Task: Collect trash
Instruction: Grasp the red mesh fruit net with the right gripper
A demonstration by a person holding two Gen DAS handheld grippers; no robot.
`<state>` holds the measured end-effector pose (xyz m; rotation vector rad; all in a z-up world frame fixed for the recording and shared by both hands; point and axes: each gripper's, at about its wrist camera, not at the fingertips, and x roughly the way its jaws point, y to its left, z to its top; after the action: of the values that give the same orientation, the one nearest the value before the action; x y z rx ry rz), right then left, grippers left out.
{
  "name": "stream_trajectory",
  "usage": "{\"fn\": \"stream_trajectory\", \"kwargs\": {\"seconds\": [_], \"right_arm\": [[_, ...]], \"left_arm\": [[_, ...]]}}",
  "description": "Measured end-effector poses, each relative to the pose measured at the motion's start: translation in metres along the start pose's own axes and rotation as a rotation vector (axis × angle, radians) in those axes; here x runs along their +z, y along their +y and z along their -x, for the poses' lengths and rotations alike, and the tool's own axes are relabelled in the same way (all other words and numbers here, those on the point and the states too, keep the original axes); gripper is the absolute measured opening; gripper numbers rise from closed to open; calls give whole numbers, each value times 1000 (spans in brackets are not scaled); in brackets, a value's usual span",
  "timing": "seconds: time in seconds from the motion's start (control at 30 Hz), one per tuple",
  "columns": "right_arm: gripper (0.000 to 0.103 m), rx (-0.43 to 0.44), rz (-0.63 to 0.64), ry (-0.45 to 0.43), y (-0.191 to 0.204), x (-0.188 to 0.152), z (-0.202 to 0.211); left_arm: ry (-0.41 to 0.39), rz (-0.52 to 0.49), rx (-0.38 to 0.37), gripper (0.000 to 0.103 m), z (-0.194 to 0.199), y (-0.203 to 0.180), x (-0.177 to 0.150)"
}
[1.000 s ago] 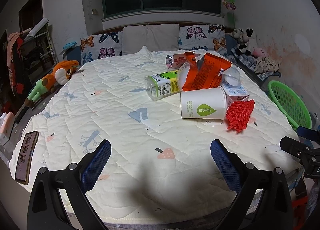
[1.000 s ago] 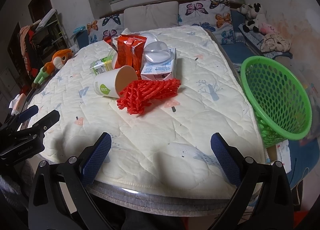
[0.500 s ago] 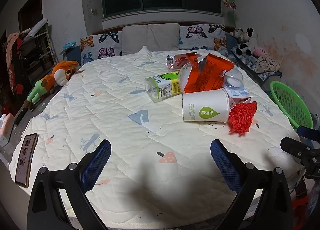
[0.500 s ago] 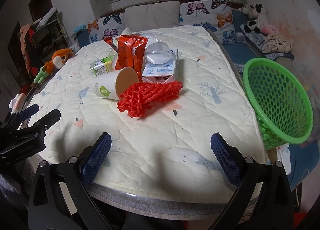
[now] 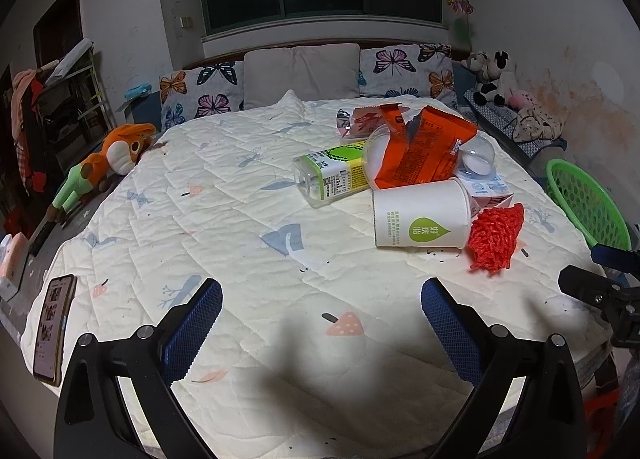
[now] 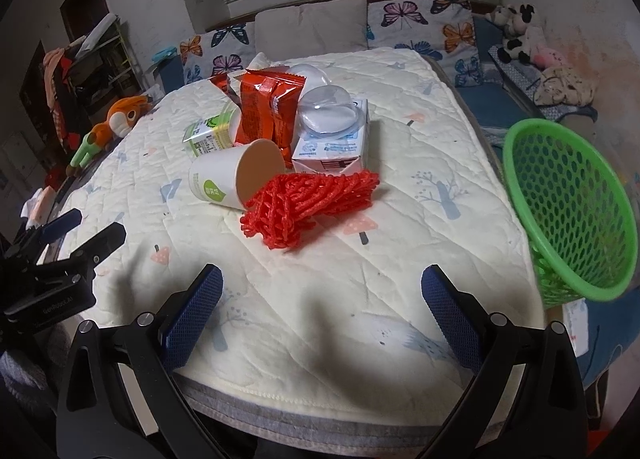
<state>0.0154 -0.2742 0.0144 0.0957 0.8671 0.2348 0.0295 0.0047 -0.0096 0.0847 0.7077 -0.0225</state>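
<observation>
Both our hand-held grippers, left point(image 5: 320, 323) and right point(image 6: 322, 315), spread wide, empty, over bed's near edge. Trash heaped toward bed's right side: white paper cup point(image 6: 224, 179) on its side, red foam net point(image 6: 304, 203) touching it, orange snack wrapper point(image 6: 268, 111), milk carton point(image 6: 336, 147). Green mesh plastic basket point(image 6: 568, 215) off right edge. Risks we see: cup rolling when pinched, net snagging neighbours, basket tipping.

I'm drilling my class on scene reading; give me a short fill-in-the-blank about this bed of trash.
1. The paper cup lies on its ____.
2. The red mesh net lies right in front of the cup's ____.
3. The basket beside the bed is coloured ____.
4. Both the left gripper and right gripper are ____.

Answers: side; mouth; green; open
</observation>
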Motion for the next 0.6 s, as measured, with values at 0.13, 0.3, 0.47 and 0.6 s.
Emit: {"fn": "stream_trajectory", "kwargs": {"seconds": [0.13,0.3,0.47,0.6], "right_arm": [[99,27,-27,19,-2,6,-7],[97,79,-88,45,-7,16,-17],[93,145,-163,72,-13,29,-28],[88,187,-211,97,-14,40,-38]], "left_arm": [[2,-3,0,97,1,2,1],[4,-16,-1,97,-2,5,5],[6,-33,-3,97,-7,6,7],[3,-55,-12,96,-10,5,10]]}}
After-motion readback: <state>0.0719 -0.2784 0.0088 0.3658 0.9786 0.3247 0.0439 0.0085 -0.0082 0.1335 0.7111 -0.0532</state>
